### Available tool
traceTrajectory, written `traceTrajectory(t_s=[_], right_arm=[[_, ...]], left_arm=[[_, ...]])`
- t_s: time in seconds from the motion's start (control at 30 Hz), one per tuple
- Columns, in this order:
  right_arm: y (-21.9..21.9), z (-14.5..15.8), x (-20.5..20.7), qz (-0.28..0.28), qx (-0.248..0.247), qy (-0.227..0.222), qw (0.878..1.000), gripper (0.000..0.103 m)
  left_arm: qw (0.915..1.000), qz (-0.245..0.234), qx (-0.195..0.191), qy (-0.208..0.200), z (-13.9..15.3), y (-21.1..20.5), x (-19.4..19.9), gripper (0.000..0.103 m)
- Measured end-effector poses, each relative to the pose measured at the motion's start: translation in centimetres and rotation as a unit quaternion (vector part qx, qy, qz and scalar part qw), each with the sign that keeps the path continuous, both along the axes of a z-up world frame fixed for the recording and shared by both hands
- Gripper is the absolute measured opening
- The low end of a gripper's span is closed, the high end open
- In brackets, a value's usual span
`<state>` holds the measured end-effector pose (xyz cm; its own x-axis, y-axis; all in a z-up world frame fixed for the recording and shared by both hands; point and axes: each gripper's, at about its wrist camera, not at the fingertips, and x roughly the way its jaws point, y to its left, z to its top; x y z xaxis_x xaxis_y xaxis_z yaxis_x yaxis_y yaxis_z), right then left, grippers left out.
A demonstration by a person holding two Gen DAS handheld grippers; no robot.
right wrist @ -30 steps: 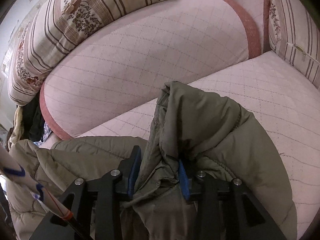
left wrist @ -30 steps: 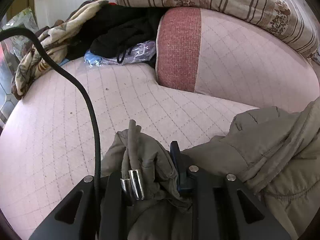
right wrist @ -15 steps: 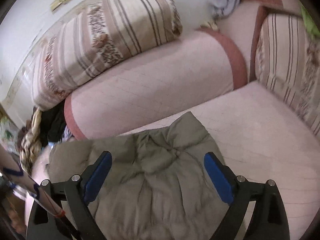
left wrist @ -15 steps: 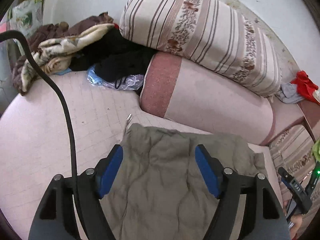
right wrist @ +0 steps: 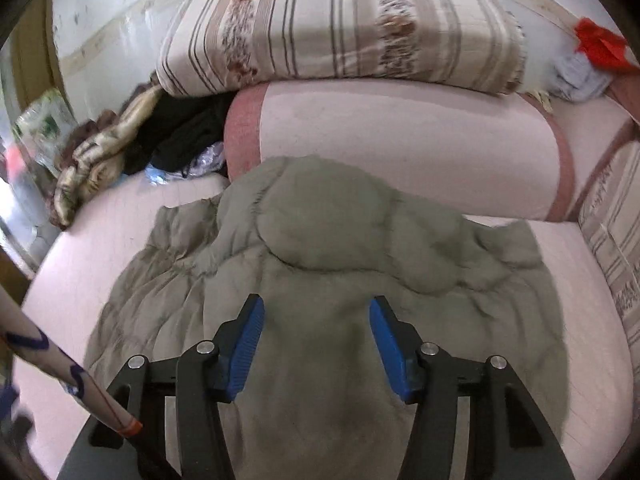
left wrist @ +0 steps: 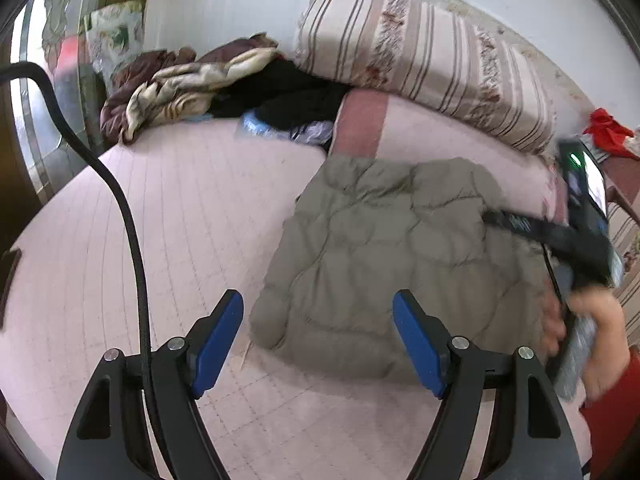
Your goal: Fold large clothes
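An olive-green padded jacket (left wrist: 384, 248) lies folded in a rough rectangle on the pink quilted sofa seat (left wrist: 180, 216), its far edge against the backrest. My left gripper (left wrist: 318, 340) is open and empty, pulled back above the jacket's near left corner. In the right wrist view the jacket (right wrist: 328, 264) fills the middle; my right gripper (right wrist: 316, 340) is open and empty just above its near part. The right gripper's body and the hand holding it show at the right of the left wrist view (left wrist: 580, 248).
A striped floral cushion (left wrist: 424, 56) lies on the pink backrest (right wrist: 400, 144). A heap of brown, cream and black clothes (left wrist: 208, 80) fills the sofa's far left corner. A red cloth (right wrist: 598, 44) lies at the far right. A black cable (left wrist: 128, 216) crosses the left wrist view.
Both grippers were shut on the jacket a second ago; they let go, opened and drew back. The jacket now lies folded on the seat. The right gripper has narrowed somewhat and come closer.
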<state>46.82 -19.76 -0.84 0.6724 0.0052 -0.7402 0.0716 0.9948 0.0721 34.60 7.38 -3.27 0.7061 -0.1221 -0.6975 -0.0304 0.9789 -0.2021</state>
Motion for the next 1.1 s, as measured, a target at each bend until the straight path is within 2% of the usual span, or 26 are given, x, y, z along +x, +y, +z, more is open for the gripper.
traceTrajectory(t_s=[0.13, 0.2, 0.27, 0.33, 0.43, 0.53, 0.63, 0.67, 0.73, 0.8, 0.87, 1.0, 1.03, 1.1], right_arm=[[1.7, -3.7, 5.2, -0.032, -0.045, 0.019, 0.998, 0.059], [1.7, -5.7, 7.4, -0.044, -0.057, 0.035, 0.997, 0.071], [1.7, -7.6, 9.1, -0.059, -0.083, 0.029, 0.994, 0.081], [0.9, -9.1, 10.3, -0.076, -0.080, 0.022, 0.994, 0.085], [-0.5, -10.0, 11.1, -0.088, -0.051, 0.018, 0.995, 0.086], [-0.8, -9.8, 10.9, -0.087, -0.043, 0.020, 0.995, 0.086], [0.0, -8.5, 11.0, -0.088, -0.076, 0.049, 0.992, 0.085], [0.5, -7.3, 10.6, -0.089, -0.072, 0.046, 0.992, 0.078], [1.9, -4.5, 8.2, -0.059, -0.020, 0.015, 0.998, 0.077], [3.6, -3.2, 6.6, -0.029, -0.005, 0.009, 1.000, 0.079], [5.8, -3.2, 5.6, 0.000, -0.017, 0.011, 1.000, 0.082], [9.0, -7.0, 6.0, 0.014, -0.089, 0.047, 0.995, 0.085], [9.1, -7.1, 6.0, 0.012, -0.095, 0.050, 0.994, 0.085], [9.0, -5.5, 5.3, 0.002, -0.089, 0.044, 0.995, 0.085]], left_arm=[[0.9997, 0.001, 0.019, 0.015, -2.1, 1.0, 1.9, 0.076], [0.9995, -0.003, 0.019, 0.027, -3.0, 1.2, 2.6, 0.076], [0.9990, -0.009, 0.009, 0.043, -3.7, 1.5, 3.6, 0.076], [0.9988, -0.010, -0.002, 0.047, -4.0, 1.7, 4.0, 0.076], [0.9990, -0.008, 0.008, 0.043, -4.0, 1.7, 4.0, 0.076], [0.9989, 0.002, 0.022, 0.041, -4.2, 1.5, 3.9, 0.076], [0.9983, 0.020, 0.035, 0.042, -4.1, 1.8, 3.9, 0.076], [0.9981, 0.028, 0.037, 0.039, -4.0, 2.1, 3.8, 0.076], [0.9979, 0.041, 0.038, 0.033, -3.7, 2.6, 3.5, 0.076], [0.9974, 0.052, 0.039, 0.029, -3.5, 3.3, 3.4, 0.076], [0.9974, 0.052, 0.039, 0.031, -3.4, 3.5, 3.4, 0.076], [0.9959, 0.054, 0.070, 0.018, -3.3, 2.9, 3.0, 0.076], [0.9952, 0.056, 0.079, 0.016, -3.2, 2.8, 3.0, 0.076], [0.9949, 0.059, 0.080, 0.016, -3.1, 2.9, 2.8, 0.076]])
